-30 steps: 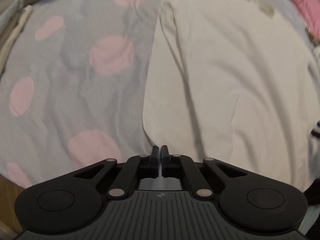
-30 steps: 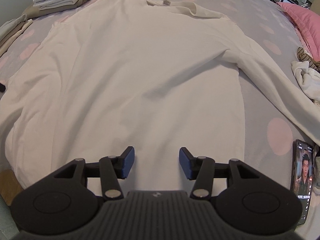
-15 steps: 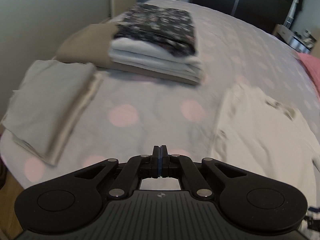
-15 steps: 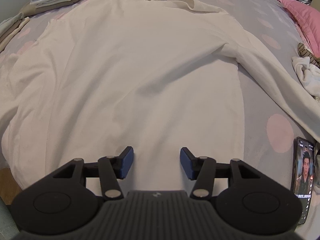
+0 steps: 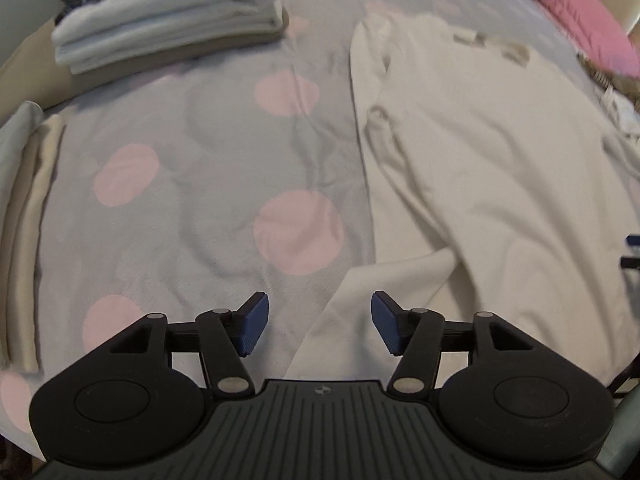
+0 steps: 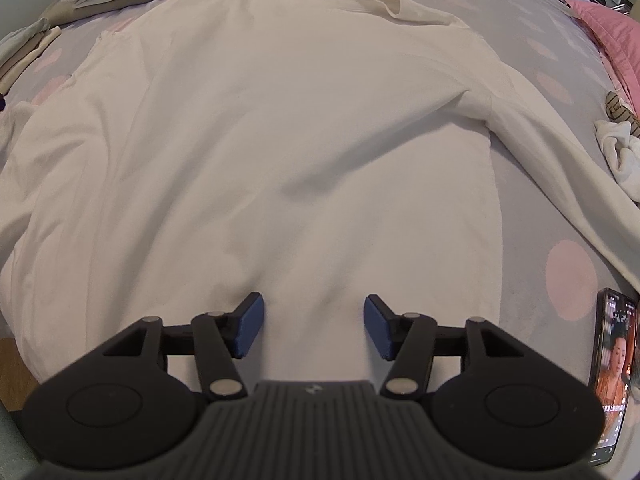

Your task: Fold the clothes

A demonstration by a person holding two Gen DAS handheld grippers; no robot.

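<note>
Jaws of both grippers spread over soft, creased white shirt [image 6: 280,140], seemingly cotton.

Left hand-held gripper [image 5: 319,325] and right hand-held gripper [image 6: 312,327] both spread wide.

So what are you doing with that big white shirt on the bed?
A person with a gripper in each hand is about to fold the white long-sleeved shirt, spread flat on the spotted bedsheet. The left gripper is open by the shirt's sleeve, the right gripper open over its bottom edge. Neither holds anything. Folded clothes are stacked behind.
</note>
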